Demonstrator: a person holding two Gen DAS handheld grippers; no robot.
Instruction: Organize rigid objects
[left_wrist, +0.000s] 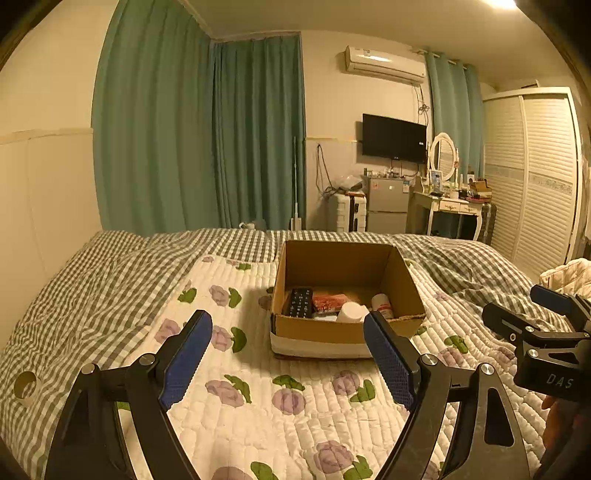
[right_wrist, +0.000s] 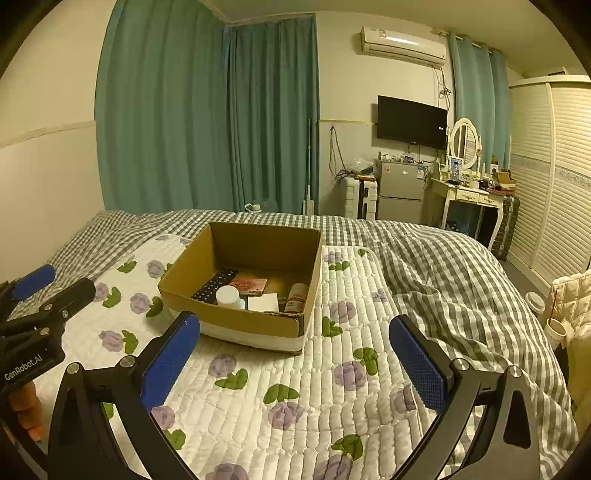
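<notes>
An open cardboard box (left_wrist: 332, 328) (right_wrist: 236, 317) stands on the flowered quilt on the bed. Inside lie a black remote (left_wrist: 301, 302) (right_wrist: 214, 285), a red packet (left_wrist: 328, 302) (right_wrist: 249, 285), a white jar (left_wrist: 351, 312) (right_wrist: 227, 295), a white card (right_wrist: 263, 303) and a small orange-labelled bottle (left_wrist: 382, 304) (right_wrist: 296, 295). My left gripper (left_wrist: 288, 332) is open and empty, just in front of the box. My right gripper (right_wrist: 293, 334) is open and empty, in front of the box's right corner. Each gripper shows at the edge of the other's view.
The flowered quilt (left_wrist: 258, 406) (right_wrist: 295, 387) lies over a grey checked blanket (left_wrist: 92, 280) (right_wrist: 443, 266). Green curtains, a small fridge (left_wrist: 388, 205), a dressing table (right_wrist: 472, 199) and a wardrobe stand beyond the bed. A cup (right_wrist: 556, 328) sits at the right.
</notes>
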